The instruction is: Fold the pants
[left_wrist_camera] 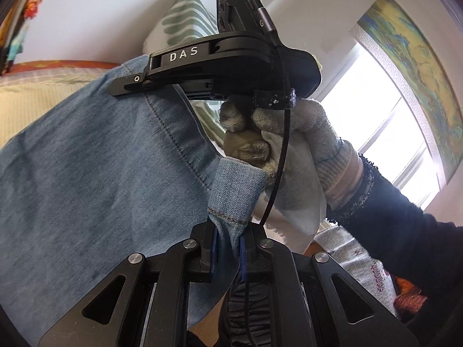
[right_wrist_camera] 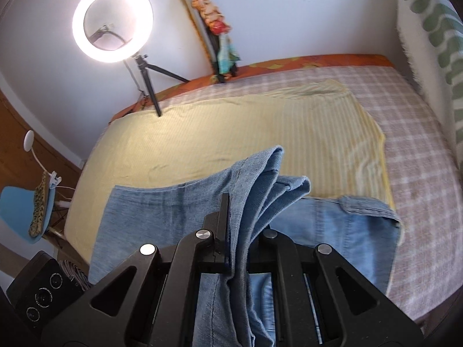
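Left wrist view: left gripper (left_wrist_camera: 228,248) — jaws nearly together, clamped on a hemmed edge of the denim pants (left_wrist_camera: 95,150). Denim spreads away from it to the left, filling most of that side. Just beyond, the right gripper (left_wrist_camera: 127,85) crosses the upper frame, black, lettered "DAS", carried by a gloved hand (left_wrist_camera: 289,150) with a dark sleeve (left_wrist_camera: 405,231). Window (left_wrist_camera: 373,110) bright behind.

Right wrist view: right gripper (right_wrist_camera: 235,231) — jaws narrow, pinching a bunched fold of the pants (right_wrist_camera: 162,211), several layers rising between the fingers. Remainder of the pants lies flat below on a yellow cloth (right_wrist_camera: 220,136), which covers a bed with a checked sheet (right_wrist_camera: 422,159). Ring light (right_wrist_camera: 113,21) on a tripod stands at the bed's far edge; blue chair (right_wrist_camera: 17,214) at left.
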### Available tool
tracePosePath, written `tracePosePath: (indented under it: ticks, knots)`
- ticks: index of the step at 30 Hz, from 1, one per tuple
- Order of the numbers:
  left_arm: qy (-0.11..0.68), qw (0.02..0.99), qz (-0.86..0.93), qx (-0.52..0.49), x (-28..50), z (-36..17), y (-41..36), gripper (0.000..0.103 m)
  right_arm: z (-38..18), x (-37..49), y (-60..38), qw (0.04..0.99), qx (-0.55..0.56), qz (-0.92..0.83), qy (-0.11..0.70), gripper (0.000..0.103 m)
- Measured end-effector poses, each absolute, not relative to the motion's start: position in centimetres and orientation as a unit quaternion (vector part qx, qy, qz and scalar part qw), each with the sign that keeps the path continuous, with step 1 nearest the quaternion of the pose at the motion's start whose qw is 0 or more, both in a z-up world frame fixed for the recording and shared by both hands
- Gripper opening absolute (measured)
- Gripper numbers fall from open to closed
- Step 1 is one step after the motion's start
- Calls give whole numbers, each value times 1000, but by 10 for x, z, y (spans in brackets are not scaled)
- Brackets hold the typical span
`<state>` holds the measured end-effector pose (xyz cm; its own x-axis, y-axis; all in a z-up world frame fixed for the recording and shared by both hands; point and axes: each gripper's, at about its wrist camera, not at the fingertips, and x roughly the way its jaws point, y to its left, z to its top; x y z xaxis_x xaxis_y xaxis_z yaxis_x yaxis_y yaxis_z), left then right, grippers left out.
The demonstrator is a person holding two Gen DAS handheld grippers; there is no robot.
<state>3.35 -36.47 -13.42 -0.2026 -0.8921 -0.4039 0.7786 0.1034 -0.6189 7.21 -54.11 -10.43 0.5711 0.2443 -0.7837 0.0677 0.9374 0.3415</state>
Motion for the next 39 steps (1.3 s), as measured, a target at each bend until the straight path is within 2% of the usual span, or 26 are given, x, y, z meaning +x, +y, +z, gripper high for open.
tracePosePath:
  ticks: [14, 16, 19, 21, 23, 29, 33, 35, 39]
  knots:
    - [418, 623, -661, -2, 27, -159, -431, 10, -170, 68, -604, 847, 192, 30, 494, 7]
    - [424, 623, -657, 3, 29, -160, -433, 15, -176, 73, -604, 845, 184, 31, 501, 7]
    - [431, 620, -655, 10, 26, -162, -426, 16, -184, 78, -605, 842, 170, 28, 512, 7]
    - [433, 627, -648, 12, 27, -160, -420, 25, -187, 79, -604, 844, 158, 25, 512, 7]
    - [439, 627, -643, 4, 32, -157, -412, 25, -189, 79, -603, 845, 145, 23, 515, 7]
    - [432, 669, -604, 1, 47, -140, -348, 26, -187, 81, -599, 843, 113, 2, 526, 10]
    - [425, 720, -549, -10, 71, -127, -273, 29, -180, 81, -589, 838, 67, -34, 540, 21]
    - [417, 753, -509, -14, 87, -123, -235, 29, -175, 79, -586, 838, 49, -57, 541, 36]
    - [422, 795, -434, -35, 112, -122, -168, 29, -158, 72, -585, 845, 24, -99, 525, 39]
